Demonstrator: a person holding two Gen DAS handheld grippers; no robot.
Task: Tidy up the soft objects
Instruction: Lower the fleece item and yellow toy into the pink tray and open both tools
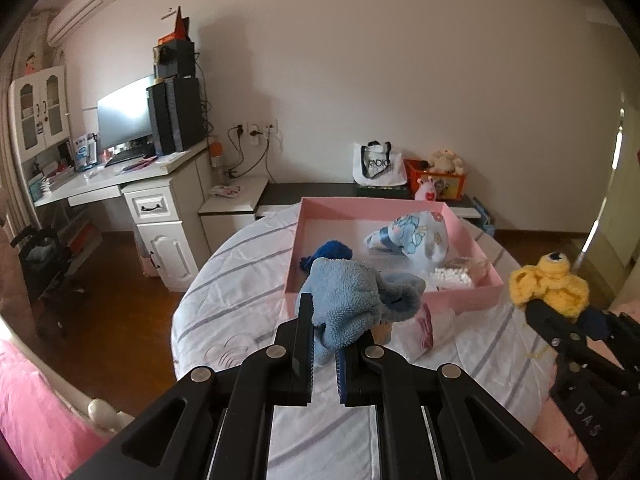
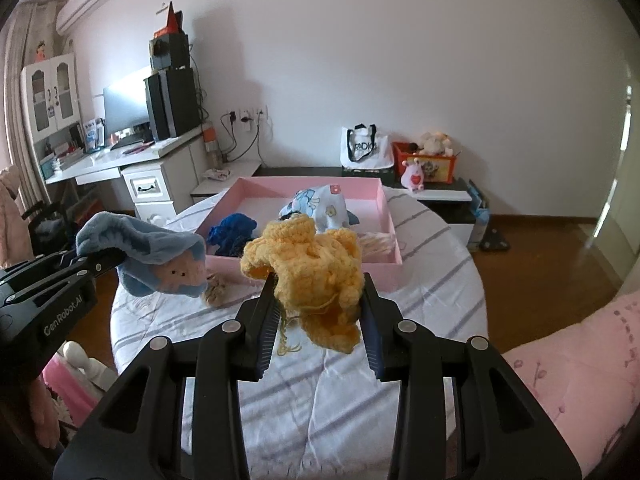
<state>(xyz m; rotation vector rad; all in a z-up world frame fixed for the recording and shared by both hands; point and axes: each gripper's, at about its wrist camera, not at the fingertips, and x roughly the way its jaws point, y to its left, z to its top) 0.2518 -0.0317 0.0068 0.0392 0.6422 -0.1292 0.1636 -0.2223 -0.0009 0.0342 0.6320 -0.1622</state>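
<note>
The left gripper bears "CenRobot.AI" in pale letters along its black body. The right gripper shows "DAS" on its side. A white tote bag against the far wall reads "RADICI", partly blurred.

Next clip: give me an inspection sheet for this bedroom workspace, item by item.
Surface: striped bedspread on the bed.
Job's things: pink tray holds a dark blue knit and a printed pouch.
Clutter: small tan item beside the tray.
Grippers: left claw shut on blue plush toy; right claw shut on yellow crochet toy.
Cables: plugged into wall sockets.
Surroundings: desk, monitor, tote bag.
</note>
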